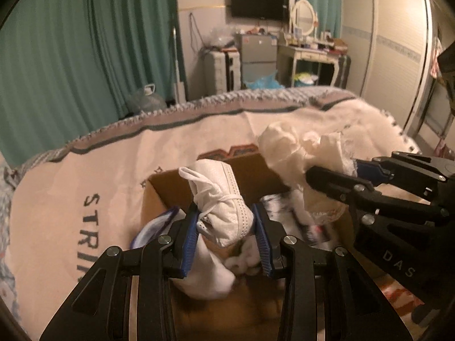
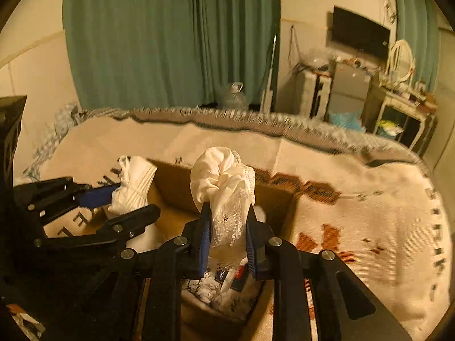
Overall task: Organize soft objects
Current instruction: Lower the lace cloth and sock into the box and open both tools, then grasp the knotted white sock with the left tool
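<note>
An open cardboard box [image 1: 170, 182] sits on the bed and also shows in the right wrist view [image 2: 176, 179]. My left gripper [image 1: 226, 221] is shut on a white bundled garment tied with a string [image 1: 219, 196] and holds it above the box; it shows at the left in the right wrist view [image 2: 133, 182]. My right gripper [image 2: 227, 221] is shut on a cream lace-trimmed cloth [image 2: 221, 182], held over the box's right side; it also shows in the left wrist view [image 1: 290, 147]. More white and printed soft items [image 2: 224, 281] lie inside the box.
The box rests on a cream bedspread [image 2: 355, 216] with lettering and a fringed edge. Beyond the bed are green curtains [image 2: 159, 39], a wall TV [image 1: 260, 1], a small fridge [image 1: 258, 54], a dressing table with mirror [image 1: 310, 48] and a wardrobe [image 1: 395, 39].
</note>
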`<state>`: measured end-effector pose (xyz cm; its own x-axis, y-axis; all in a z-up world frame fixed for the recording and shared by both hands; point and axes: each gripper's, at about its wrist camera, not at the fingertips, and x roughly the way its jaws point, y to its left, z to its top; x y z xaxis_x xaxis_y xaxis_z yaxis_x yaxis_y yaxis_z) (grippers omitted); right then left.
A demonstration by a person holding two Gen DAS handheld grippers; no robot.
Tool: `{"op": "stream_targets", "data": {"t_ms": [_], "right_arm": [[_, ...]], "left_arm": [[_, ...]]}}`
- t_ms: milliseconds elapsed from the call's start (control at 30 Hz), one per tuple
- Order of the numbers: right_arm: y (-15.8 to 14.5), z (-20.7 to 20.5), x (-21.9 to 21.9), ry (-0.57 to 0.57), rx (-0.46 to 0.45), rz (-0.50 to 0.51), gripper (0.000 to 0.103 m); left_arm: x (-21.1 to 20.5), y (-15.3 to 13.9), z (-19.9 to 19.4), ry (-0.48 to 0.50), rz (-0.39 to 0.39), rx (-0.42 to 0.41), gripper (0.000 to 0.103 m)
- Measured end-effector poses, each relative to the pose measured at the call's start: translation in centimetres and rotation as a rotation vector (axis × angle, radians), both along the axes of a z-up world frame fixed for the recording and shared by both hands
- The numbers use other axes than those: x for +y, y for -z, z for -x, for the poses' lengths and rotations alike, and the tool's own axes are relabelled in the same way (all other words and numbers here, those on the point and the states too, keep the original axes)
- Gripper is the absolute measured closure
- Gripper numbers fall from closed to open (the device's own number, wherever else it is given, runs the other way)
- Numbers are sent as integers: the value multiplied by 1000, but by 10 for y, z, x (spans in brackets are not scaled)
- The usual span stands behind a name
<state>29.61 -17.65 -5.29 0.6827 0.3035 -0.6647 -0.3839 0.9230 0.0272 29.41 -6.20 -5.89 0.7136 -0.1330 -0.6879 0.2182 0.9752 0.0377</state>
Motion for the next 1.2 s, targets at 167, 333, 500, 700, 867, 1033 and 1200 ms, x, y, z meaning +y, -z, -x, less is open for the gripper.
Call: {"op": "stream_targets", "data": {"t_ms": [167,333,500,700,867,1033,1200], "right_arm": [[21,-13,-7,26,6,-8,78],[16,-12,-17,77,-12,-20,51],[-5,6,-26,98,-43,-40,47],[-52,43,-37,125,-101,-51,46],[-106,94,-45,128,-172,-50,42],[-158,166,-51,127,-249,-44,31],[-180,231,-53,108,-288,-21,12]], "left_arm": [[-2,19,-6,16,-10,27,67],[-7,16,-3,25,-46,-2,63],[-12,1,12,-9,-98,-70,23],[1,-50,46,-51,-87,-150,23],[15,-109,96,-76,-75,-263,22],[29,-162,166,-95,-77,-391,20],[45,-181,221,-136,-55,-465,10]]}}
